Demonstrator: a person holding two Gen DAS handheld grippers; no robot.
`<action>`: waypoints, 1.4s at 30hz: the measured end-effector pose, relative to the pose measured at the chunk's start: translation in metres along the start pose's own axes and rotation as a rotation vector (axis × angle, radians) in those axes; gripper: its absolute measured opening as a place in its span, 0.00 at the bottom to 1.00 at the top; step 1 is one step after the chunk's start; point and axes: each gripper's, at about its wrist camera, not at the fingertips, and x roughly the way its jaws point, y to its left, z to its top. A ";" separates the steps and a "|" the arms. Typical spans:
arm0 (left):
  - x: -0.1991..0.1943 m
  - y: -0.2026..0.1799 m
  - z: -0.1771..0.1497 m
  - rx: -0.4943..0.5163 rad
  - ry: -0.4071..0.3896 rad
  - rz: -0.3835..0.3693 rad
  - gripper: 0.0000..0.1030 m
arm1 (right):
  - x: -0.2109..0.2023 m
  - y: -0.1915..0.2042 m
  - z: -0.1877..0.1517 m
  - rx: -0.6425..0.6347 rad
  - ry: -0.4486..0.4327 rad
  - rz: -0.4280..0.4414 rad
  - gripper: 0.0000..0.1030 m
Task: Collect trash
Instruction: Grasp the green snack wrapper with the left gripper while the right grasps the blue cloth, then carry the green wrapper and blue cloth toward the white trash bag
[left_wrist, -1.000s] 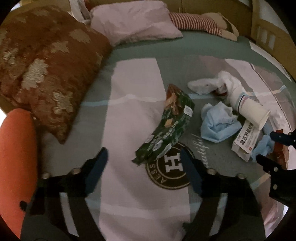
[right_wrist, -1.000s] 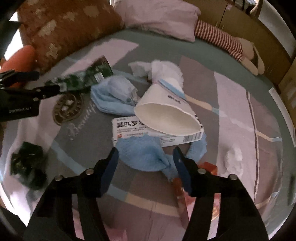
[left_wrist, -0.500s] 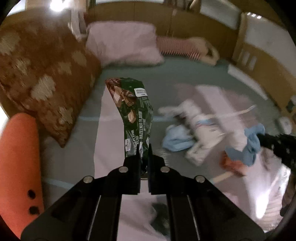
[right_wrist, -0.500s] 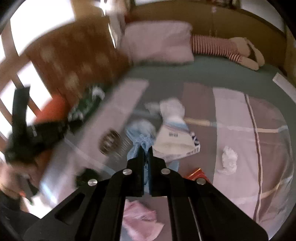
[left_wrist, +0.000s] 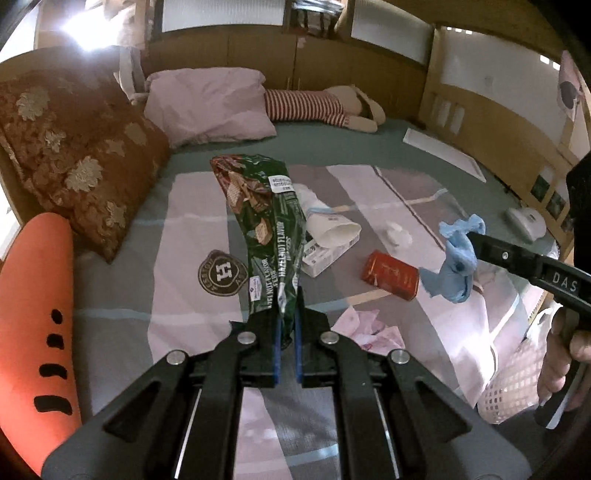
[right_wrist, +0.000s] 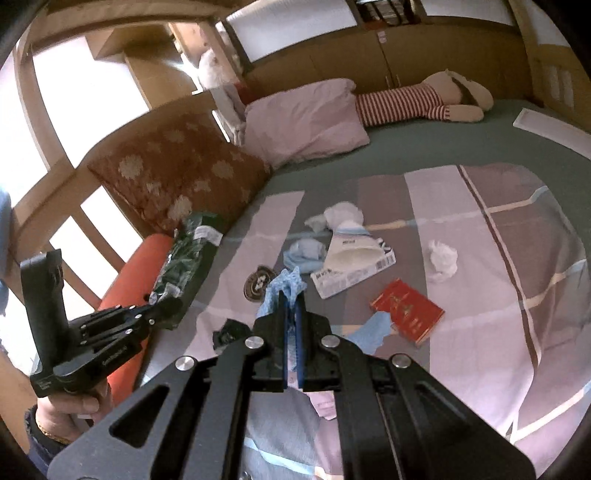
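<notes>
My left gripper (left_wrist: 287, 314) is shut on a green hazelnut wafer wrapper (left_wrist: 266, 225) and holds it upright above the bed; the wrapper also shows in the right wrist view (right_wrist: 188, 258). My right gripper (right_wrist: 293, 299) is shut on a crumpled blue tissue (right_wrist: 284, 288), raised above the bed; the tissue also shows in the left wrist view (left_wrist: 452, 267). On the bed lie a white paper cup (left_wrist: 332, 225), a white medicine box (right_wrist: 351, 273), a red packet (left_wrist: 391, 275), a white tissue ball (right_wrist: 441, 258), another blue tissue (right_wrist: 304, 251) and pink paper (left_wrist: 365, 326).
A brown floral pillow (left_wrist: 74, 155), a pink pillow (left_wrist: 210, 103) and a striped plush toy (left_wrist: 321, 107) lie at the bed's head. An orange cushion (left_wrist: 33, 314) stands at the left. A white mesh basket (left_wrist: 513, 384) sits at the right. Wooden rails surround the bed.
Both grippers closed on their items, the left on the green wrapper and the right on the blue tissue, and lifted them up and back from the bed.
</notes>
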 end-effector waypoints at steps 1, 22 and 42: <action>0.003 0.002 -0.001 -0.006 0.009 -0.003 0.06 | 0.001 -0.001 0.000 0.002 0.000 -0.004 0.04; 0.007 0.005 -0.004 -0.003 0.017 0.011 0.06 | 0.008 -0.006 -0.004 -0.005 0.023 -0.028 0.04; 0.005 -0.105 -0.023 0.268 0.065 -0.270 0.06 | -0.154 -0.059 -0.056 0.105 -0.174 -0.152 0.04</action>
